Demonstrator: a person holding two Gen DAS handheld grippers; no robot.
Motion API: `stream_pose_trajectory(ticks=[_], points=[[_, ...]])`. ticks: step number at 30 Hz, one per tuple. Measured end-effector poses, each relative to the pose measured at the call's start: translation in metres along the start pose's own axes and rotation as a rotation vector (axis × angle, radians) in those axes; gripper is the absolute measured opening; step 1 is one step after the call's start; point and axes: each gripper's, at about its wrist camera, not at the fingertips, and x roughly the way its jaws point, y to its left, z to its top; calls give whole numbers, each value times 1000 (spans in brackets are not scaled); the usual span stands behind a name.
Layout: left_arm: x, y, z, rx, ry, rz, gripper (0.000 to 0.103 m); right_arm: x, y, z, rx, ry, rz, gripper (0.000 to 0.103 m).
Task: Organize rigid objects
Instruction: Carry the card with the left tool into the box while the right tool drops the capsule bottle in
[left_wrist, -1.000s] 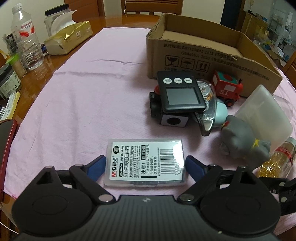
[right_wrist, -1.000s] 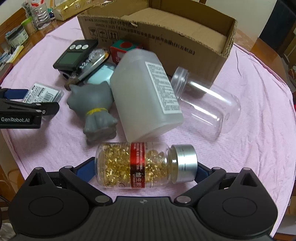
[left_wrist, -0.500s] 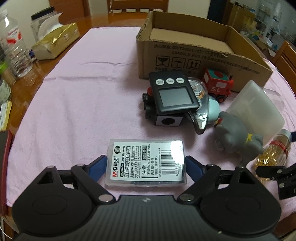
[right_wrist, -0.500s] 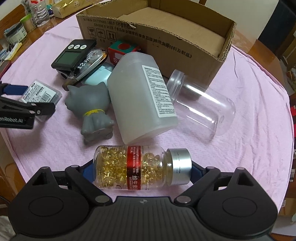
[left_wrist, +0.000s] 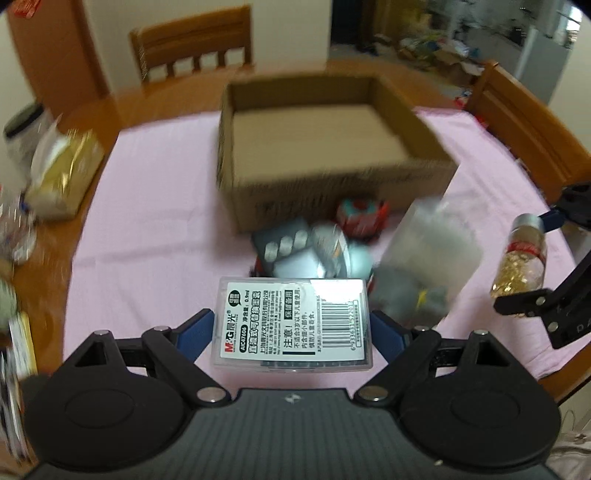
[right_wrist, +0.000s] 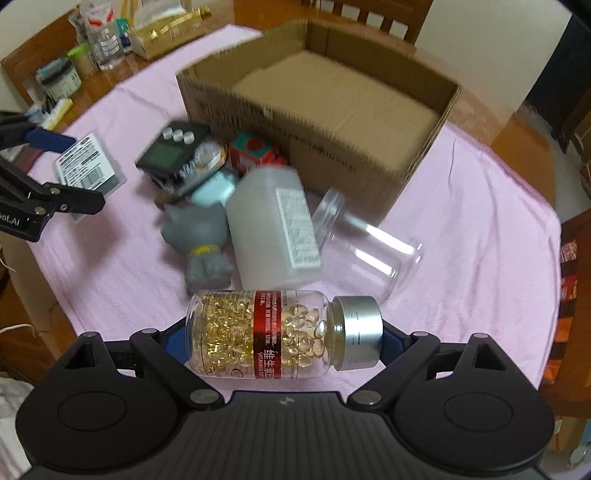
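My left gripper (left_wrist: 293, 330) is shut on a flat clear plastic case (left_wrist: 295, 314) with a white barcode label, gripped by its short ends and lifted above the pink cloth. In the right wrist view my right gripper (right_wrist: 284, 341) is shut on a clear bottle of golden capsules (right_wrist: 273, 332) with a red label and a silver cap, gripped end to end, also off the table. The open cardboard box (left_wrist: 332, 192) stands beyond both; its inside looks empty. The bottle (left_wrist: 521, 258) hangs at the right edge of the left wrist view, and the case (right_wrist: 88, 166) at the left edge of the right wrist view.
A pile lies in front of the box (right_wrist: 306, 147): a black timer (right_wrist: 170, 151), a grey cat toy (right_wrist: 199, 232), a milky plastic bottle (right_wrist: 269, 236), a clear jar (right_wrist: 369, 247) and a red toy (right_wrist: 255, 151). A tissue pack (left_wrist: 62, 173) and bottles crowd the left; wooden chairs (left_wrist: 192, 48) ring the table.
Both grippers rose off the cloth, each carrying its object. The left gripper rolled, and the box inside now shows in both views. The right jaws closed onto the bottle's ends.
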Motion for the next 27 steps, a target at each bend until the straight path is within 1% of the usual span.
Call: stream_pose_trajectory(ticks=[3,6,12,19,23,25,27], points=[[-8,1,24,41,-57,-13,89,-15,-2,11,8,-32,6,96],[-8,3,47,76,-106,-18,89,-28,-5,23,22,-70,-2,96],[12,6,99,115,-174,-31,89,-41,-15,52,64,-136,-22,96],[58,11,155,134,-193,-30,89,-43,-29,88,103,-202,-63,96],[82,15,178,133,-189,-24,89,-40,-36,102,123,-219,-87,96],[95,17,186,136,-194,6,89,-37,-39,106,131,-220,-94,96],[108,20,192,126,-210,14,89,-35,-42,110,141,-219,-104,96]])
